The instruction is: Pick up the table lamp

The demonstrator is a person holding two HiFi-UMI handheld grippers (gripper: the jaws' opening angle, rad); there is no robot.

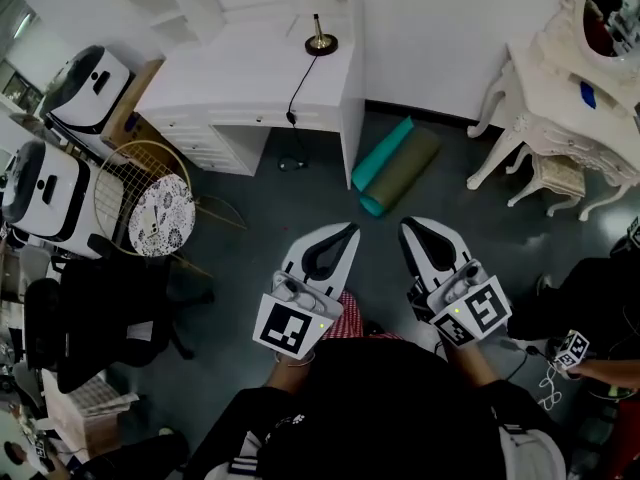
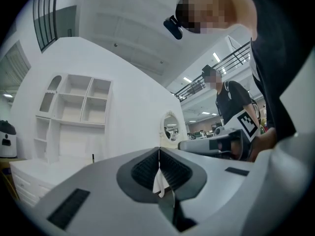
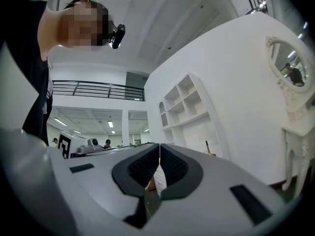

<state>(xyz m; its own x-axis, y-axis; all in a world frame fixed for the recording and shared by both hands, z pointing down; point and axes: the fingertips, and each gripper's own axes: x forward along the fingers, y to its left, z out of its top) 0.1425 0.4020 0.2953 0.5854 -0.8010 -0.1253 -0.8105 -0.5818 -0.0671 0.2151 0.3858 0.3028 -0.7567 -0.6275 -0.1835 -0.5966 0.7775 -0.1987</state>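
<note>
The table lamp (image 1: 320,36), a thin dark stem on a round brass base, stands at the back right of the white desk (image 1: 240,93). Its black cord runs down the desk front. Both grippers hover over the floor well short of the desk, pointing toward it. My left gripper (image 1: 347,230) is shut with nothing in it, and so is my right gripper (image 1: 408,226). In the left gripper view the jaws (image 2: 159,150) meet, and the lamp stem (image 2: 92,157) is tiny at the far left. In the right gripper view the jaws (image 3: 159,145) meet, with the lamp (image 3: 208,149) to their right.
Two rolled mats (image 1: 395,163), teal and olive, lie on the floor beside the desk's right end. A white dressing table with a mirror (image 1: 560,98) stands at right. A wire chair with a patterned cushion (image 1: 160,213) and a black office chair (image 1: 100,318) stand at left. Another person (image 1: 590,313) is at right.
</note>
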